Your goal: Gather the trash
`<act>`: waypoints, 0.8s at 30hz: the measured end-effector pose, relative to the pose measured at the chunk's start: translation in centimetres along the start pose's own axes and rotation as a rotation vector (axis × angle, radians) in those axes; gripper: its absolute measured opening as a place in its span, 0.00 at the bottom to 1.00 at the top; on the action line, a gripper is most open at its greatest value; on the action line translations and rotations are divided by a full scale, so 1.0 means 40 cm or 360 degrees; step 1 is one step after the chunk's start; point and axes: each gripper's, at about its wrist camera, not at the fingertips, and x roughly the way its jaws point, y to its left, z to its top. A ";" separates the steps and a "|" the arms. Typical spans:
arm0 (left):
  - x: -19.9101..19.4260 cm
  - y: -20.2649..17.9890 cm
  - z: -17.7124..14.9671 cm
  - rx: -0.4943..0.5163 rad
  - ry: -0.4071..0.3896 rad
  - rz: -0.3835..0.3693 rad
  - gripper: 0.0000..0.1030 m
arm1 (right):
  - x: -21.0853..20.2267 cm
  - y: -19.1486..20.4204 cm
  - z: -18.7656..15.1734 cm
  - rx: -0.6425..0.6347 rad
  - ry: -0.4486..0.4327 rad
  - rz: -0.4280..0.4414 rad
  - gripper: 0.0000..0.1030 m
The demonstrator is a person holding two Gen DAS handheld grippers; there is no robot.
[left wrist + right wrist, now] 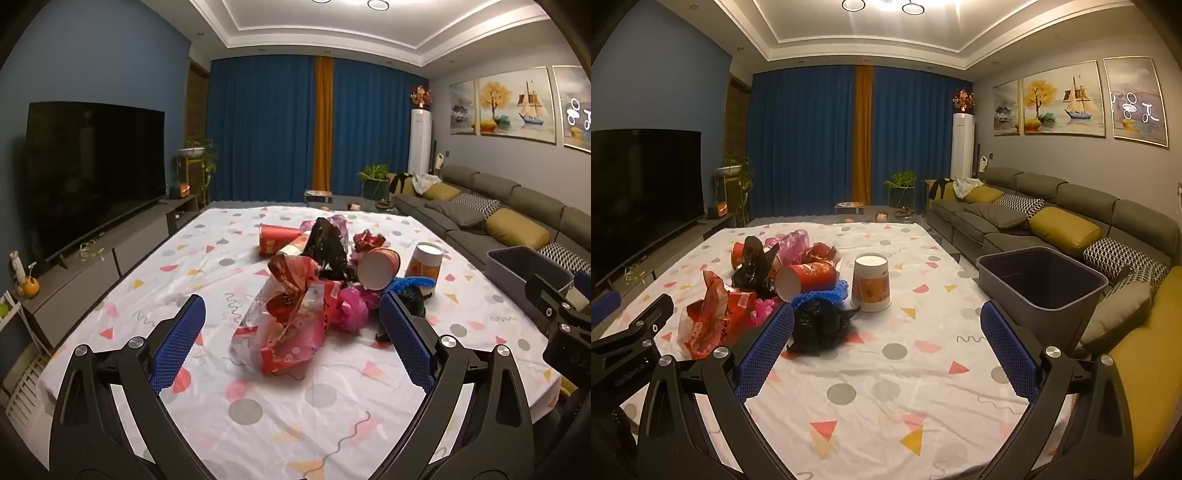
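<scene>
**Trash heaped mid-table, both claws wide and empty**

The trash pile (325,273) sits near the middle of the table (280,413), on a wrinkled white cloth printed with grey dots and coloured triangles. Crinkly red plastic wrapper (291,321) lies nearest the front edge, with a crumpled pink bag (351,308) just beside it. Behind are a glossy black bag (330,251), a red paper cup (275,239) on its side, and a red tube (807,280) lying flat. An upturned white and orange cup (871,282) stands toward the right edge, near a scrunched black bag (820,325). A smooth grey bin (1041,284) stands just off the right edge.

The left claw (291,332) hangs spread wide, touching nothing. The right claw (886,332) is equally wide, gripping nothing.
</scene>
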 end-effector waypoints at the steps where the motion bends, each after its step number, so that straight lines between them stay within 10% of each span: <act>1: -0.001 0.001 0.000 -0.0014 -0.0010 -0.0007 0.91 | 0.001 -0.001 0.000 0.0001 0.0003 0.0000 0.95; 24: -0.004 -0.002 0.005 -0.0037 -0.0012 -0.0022 0.91 | -0.006 -0.016 0.001 0.0024 -0.0008 -0.0017 0.95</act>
